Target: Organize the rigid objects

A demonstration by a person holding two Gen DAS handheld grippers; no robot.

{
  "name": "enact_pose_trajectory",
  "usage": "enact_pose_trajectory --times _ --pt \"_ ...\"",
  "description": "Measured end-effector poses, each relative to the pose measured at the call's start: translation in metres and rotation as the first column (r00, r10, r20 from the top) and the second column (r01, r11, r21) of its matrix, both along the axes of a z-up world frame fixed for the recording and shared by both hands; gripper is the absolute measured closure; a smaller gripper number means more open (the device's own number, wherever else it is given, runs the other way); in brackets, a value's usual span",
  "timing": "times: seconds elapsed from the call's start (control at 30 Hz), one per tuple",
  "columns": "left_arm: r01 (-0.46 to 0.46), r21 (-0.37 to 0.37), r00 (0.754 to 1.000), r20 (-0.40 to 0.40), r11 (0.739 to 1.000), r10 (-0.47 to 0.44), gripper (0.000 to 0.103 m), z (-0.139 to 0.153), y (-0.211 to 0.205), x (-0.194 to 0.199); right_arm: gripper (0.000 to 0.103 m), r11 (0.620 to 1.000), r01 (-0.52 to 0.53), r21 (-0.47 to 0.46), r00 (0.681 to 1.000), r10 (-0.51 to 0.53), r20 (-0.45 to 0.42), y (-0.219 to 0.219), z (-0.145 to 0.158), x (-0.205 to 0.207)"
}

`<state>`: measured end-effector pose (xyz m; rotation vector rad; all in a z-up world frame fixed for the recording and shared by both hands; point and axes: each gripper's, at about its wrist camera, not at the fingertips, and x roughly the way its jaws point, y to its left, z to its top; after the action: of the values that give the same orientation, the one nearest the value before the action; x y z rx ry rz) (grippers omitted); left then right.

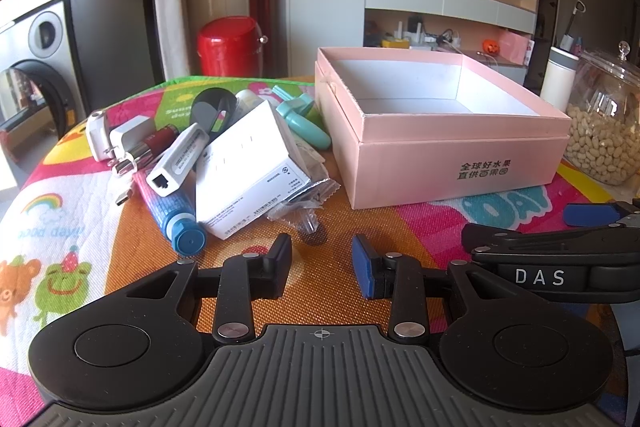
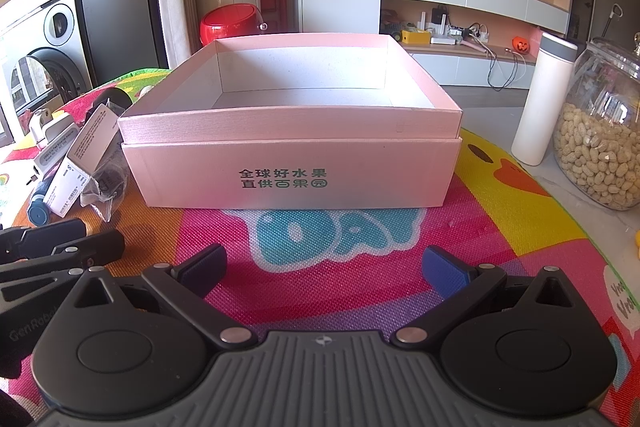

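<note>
A pile of small items lies on the colourful mat left of an open pink box [image 1: 452, 163] [image 2: 296, 163]. In the pile are a white carton [image 1: 252, 171] [image 2: 76, 163], a blue tube [image 1: 176, 219], a white adapter [image 1: 178, 161], a red lipstick [image 1: 148, 147], white plugs [image 1: 116, 137], a teal bottle [image 1: 308, 125] and a clear wrapper [image 1: 304, 199]. The box's inside shows nothing in it. My left gripper [image 1: 322, 265] hovers just short of the pile, open with nothing between its fingers. My right gripper [image 2: 324, 269] stands wide open in front of the box, empty.
A glass jar of peanuts [image 2: 604, 131] and a white flask [image 2: 540, 99] stand right of the box on the table edge. A red stool [image 1: 230, 45] and a washing machine [image 1: 36, 67] are beyond the table. The right gripper's body [image 1: 560, 259] lies beside my left one.
</note>
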<state>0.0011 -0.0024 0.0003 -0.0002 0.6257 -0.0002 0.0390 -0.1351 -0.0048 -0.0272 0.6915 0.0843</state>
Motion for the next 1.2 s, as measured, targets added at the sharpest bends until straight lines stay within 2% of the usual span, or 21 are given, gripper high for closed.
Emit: enact_pose_trajectory --times 0.37,0.47,0.7,0.77,0.83,0.93,1.07,1.13,1.2 --pt "0.001 0.01 1.0 0.0 1.0 -0.001 0.066 -0.001 0.0 0.001 0.0 1.0 -0.005 0.006 1.0 0.005 -0.006 -0.002 0.0 0.001" --pt "0.001 -0.016 1.0 0.002 1.0 -0.001 0.066 -0.001 0.004 0.0 0.0 0.999 -0.045 0.0 0.998 0.045 -0.047 -0.005 0.003 0.004" --pt "0.001 -0.044 1.0 0.005 0.999 -0.001 0.067 -0.001 0.01 -0.002 0.0 0.999 -0.05 -0.016 0.994 0.048 -0.099 -0.001 0.007 0.004" --pt "0.004 -0.072 1.0 0.009 0.997 -0.003 0.067 0.0 0.015 -0.004 0.0 0.999 -0.047 -0.012 0.992 0.046 -0.114 -0.001 0.008 0.006" --pt "0.024 -0.132 1.0 0.007 0.991 -0.024 0.071 0.001 0.024 -0.009 0.0 0.998 -0.054 -0.017 0.992 0.052 -0.114 0.0 0.008 0.005" --pt "0.039 -0.2 0.999 0.006 0.979 -0.039 0.071 0.009 0.044 -0.026 0.0 0.996 -0.087 -0.037 0.991 0.083 -0.102 0.002 0.009 0.004" --pt "-0.052 -0.233 0.997 0.048 0.971 0.065 0.071 0.033 0.085 -0.033 0.004 0.978 -0.171 -0.116 0.985 0.169 -0.028 0.018 0.012 -0.007" --pt "-0.114 -0.257 0.991 0.033 0.96 0.127 0.071 0.04 0.107 -0.022 0.004 0.971 -0.197 -0.132 0.98 0.2 0.008 0.026 0.012 -0.013" --pt "-0.166 -0.27 0.986 -0.019 0.948 0.167 0.071 0.04 0.125 -0.007 0.004 0.967 -0.207 -0.147 0.976 0.215 0.043 0.034 0.013 -0.019"
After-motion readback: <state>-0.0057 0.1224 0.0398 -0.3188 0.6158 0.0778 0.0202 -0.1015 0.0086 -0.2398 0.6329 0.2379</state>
